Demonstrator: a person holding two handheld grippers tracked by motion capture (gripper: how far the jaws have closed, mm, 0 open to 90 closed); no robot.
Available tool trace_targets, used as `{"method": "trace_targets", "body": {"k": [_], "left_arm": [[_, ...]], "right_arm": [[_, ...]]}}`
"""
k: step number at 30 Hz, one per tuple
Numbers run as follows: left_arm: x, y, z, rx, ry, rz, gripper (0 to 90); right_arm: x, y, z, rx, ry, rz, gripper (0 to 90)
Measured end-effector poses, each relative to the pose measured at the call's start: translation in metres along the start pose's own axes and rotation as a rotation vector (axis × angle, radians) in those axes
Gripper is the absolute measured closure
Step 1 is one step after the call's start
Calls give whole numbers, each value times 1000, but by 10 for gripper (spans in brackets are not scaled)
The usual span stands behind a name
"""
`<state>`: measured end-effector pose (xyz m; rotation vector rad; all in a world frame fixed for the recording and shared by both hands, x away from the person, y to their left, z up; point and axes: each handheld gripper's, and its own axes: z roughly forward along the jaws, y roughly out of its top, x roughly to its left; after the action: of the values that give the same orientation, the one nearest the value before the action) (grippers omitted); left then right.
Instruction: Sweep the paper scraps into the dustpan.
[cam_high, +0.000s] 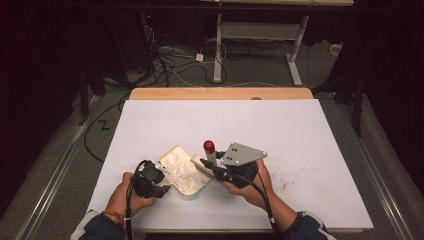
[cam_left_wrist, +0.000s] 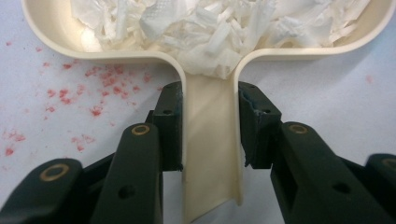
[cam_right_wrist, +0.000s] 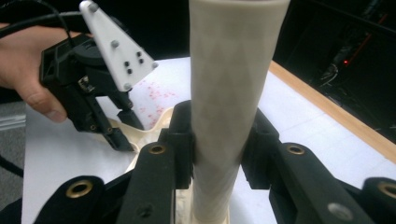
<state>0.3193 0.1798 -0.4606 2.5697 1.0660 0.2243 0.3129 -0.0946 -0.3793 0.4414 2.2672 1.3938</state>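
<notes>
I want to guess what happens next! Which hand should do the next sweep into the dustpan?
Probably the right. The right gripper is shut on the brush, whose bristles sit at the dustpan rim. The left gripper clamps the dustpan's handle, so it is best left steadying the pan full of paper scraps.

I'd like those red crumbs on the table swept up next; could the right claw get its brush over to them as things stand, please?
Probably yes: the right claw is shut on the brush, and the red crumbs lie on open table to its right, nothing between. The left claw holds the dustpan.
</notes>
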Motion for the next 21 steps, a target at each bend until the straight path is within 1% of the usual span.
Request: {"method": "trace_targets", "body": {"k": [4, 8, 12, 14, 19, 21], "left_arm": [[0, 1, 0, -2, 0, -8, 629], [-1, 3, 1, -2, 1, -15, 630], [0, 4, 2, -1, 0, -17, 630], [0, 4, 2, -6, 1, -22, 629], [0, 5, 2, -8, 1, -29, 630], [0, 5, 3, -12, 4, -30, 630]], "right_arm": [[-12, -2, -15, -14, -29, 23, 703], [-21, -3, -31, -26, -62, 33, 703], [-30, -6, -53, -36, -91, 37, 703], [-34, -7, -62, -35, -98, 39, 703], [-44, -15, -88, -31, -136, 50, 703], [-48, -19, -98, -25, -146, 64, 703]]}}
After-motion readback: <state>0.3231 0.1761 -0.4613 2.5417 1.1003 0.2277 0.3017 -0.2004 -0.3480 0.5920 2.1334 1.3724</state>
